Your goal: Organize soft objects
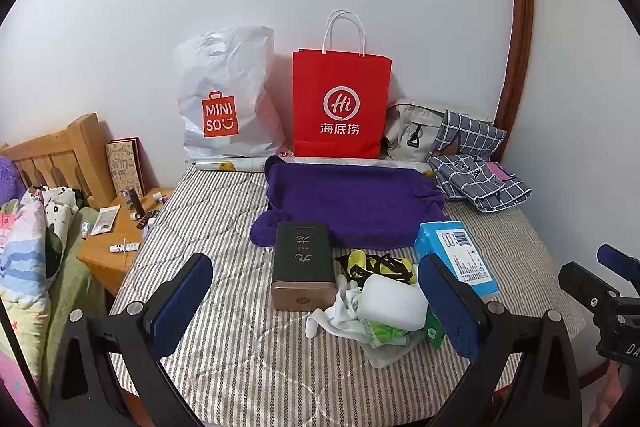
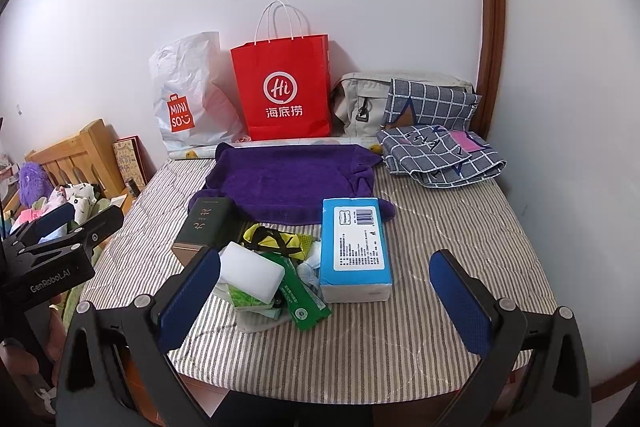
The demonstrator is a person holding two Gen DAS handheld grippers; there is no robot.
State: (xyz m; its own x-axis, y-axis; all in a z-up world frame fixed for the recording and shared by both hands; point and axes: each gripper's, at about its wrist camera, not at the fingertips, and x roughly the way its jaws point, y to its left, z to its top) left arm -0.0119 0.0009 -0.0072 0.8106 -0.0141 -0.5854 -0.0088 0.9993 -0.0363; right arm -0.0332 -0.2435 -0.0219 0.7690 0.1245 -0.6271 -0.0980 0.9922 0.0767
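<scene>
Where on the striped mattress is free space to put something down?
Free: the striped mattress right of the blue tissue pack, below the checked cloth, and the left strip beside the dark box. Crowded: the middle pile around the white sponge.

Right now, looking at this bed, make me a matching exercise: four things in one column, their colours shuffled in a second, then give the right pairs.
Things:
1. paper shopping bag
2. towel
3. tissue pack
4. foam block

Colours:
A. white
B. light blue
C. red
D. purple

Pairs: 1-C, 2-D, 3-B, 4-A
</scene>
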